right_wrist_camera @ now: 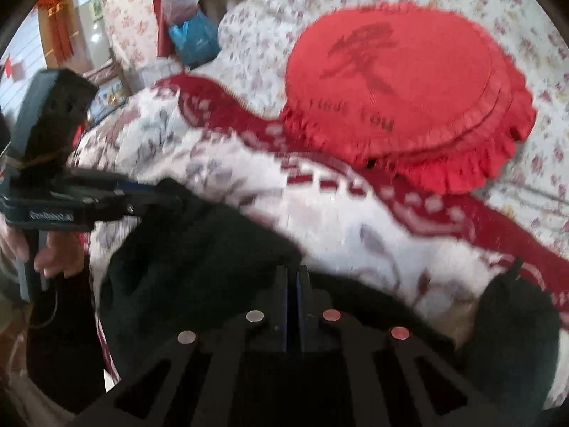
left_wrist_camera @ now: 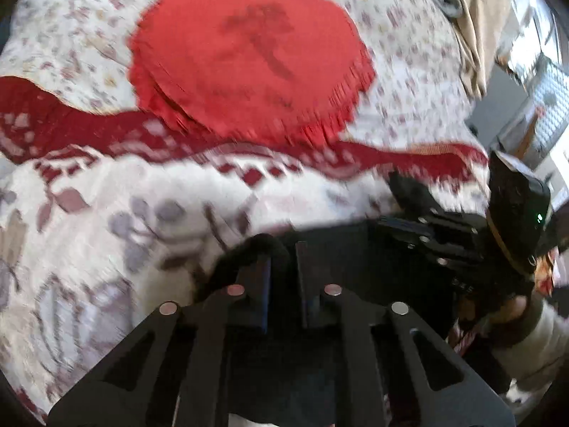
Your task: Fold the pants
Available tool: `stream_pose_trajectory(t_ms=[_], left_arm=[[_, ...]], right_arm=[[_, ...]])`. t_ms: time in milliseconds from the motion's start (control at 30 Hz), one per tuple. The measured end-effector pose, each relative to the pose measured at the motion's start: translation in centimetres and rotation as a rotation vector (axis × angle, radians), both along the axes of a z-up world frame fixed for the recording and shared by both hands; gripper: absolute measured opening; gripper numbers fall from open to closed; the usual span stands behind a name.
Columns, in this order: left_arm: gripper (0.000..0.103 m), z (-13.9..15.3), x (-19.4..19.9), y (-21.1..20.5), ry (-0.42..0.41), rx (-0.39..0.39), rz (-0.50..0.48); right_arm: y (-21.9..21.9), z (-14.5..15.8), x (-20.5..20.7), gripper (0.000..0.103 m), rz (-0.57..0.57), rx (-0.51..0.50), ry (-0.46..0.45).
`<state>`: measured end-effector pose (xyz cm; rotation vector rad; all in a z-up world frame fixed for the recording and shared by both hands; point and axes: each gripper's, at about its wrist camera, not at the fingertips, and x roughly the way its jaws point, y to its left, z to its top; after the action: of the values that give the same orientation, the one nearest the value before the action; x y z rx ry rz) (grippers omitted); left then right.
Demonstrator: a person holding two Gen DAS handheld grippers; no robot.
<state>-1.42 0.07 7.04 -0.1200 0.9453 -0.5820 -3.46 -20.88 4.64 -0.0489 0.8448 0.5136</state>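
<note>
The black pants (right_wrist_camera: 199, 249) hang as dark cloth over a floral bed cover, held up between both grippers. My left gripper (left_wrist_camera: 283, 249) is shut on the black pants (left_wrist_camera: 348, 249) at the bottom of its view. It also shows in the right wrist view (right_wrist_camera: 156, 195) at the left, pinching the cloth's edge. My right gripper (right_wrist_camera: 293, 274) is shut on the pants, its jaws nearly touching. It shows in the left wrist view (left_wrist_camera: 402, 185) at the right edge. Another bit of black cloth (right_wrist_camera: 512, 316) lies at the lower right.
A round red frilled cushion (left_wrist_camera: 249, 57) lies on the white floral bed (left_wrist_camera: 409, 35) beyond the pants, and it also shows in the right wrist view (right_wrist_camera: 402, 92). A red and white patterned blanket (right_wrist_camera: 391, 235) covers the near bed. Bags (right_wrist_camera: 192, 35) and clutter stand far left.
</note>
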Motion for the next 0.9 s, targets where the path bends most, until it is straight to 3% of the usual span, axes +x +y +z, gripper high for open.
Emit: stream_pose_trajectory(t_ms=[100,200,300,433,500,567,633,733,900], left_arm=[[0.011,-0.2,0.9,1.6,0.008,-0.007,0.049],[0.011,-1.3,0.6,1.8,0.035,0.013,0.054],[0.011,-0.4,-0.2,1.7,0.009,0.031,0.056],[0.011,2.2,-1.7,1.5,-0.082,0.101,0.082],[0.012,3.4,-2.5,1.1,-0.140,0.131,0.075],[0.014,4.5,-3.2,0.5,-0.179,0.142,0.056],[0.023,5.0,-3.7,-0.5,-0.191,0.133,0.025],[0.033,4.4,-4.3,-2.4,-0.173,0.112,-0.023],[0.033,1.7,-5.0,-5.8,-0.146,0.186,-0.067]], right_arm=[[-0.4,1.0,1.0,0.002,-0.056,0.049,-0.033],[0.5,-0.9,2.5,0.002,-0.067,0.048,0.031],[1.1,-2.8,2.6,0.002,-0.068,0.003,0.077],[-1.7,-0.7,1.8,0.004,-0.129,0.064,0.080],[-4.6,1.1,0.8,0.007,-0.195,0.024,0.034],[-7.4,1.9,0.6,0.024,-0.281,-0.029,0.037],[-10.5,2.0,0.9,0.032,-0.360,-0.054,0.064],[-13.7,0.9,2.5,0.033,-0.449,-0.073,0.144],[-13.8,-2.0,5.5,0.037,-0.468,-0.037,0.271]])
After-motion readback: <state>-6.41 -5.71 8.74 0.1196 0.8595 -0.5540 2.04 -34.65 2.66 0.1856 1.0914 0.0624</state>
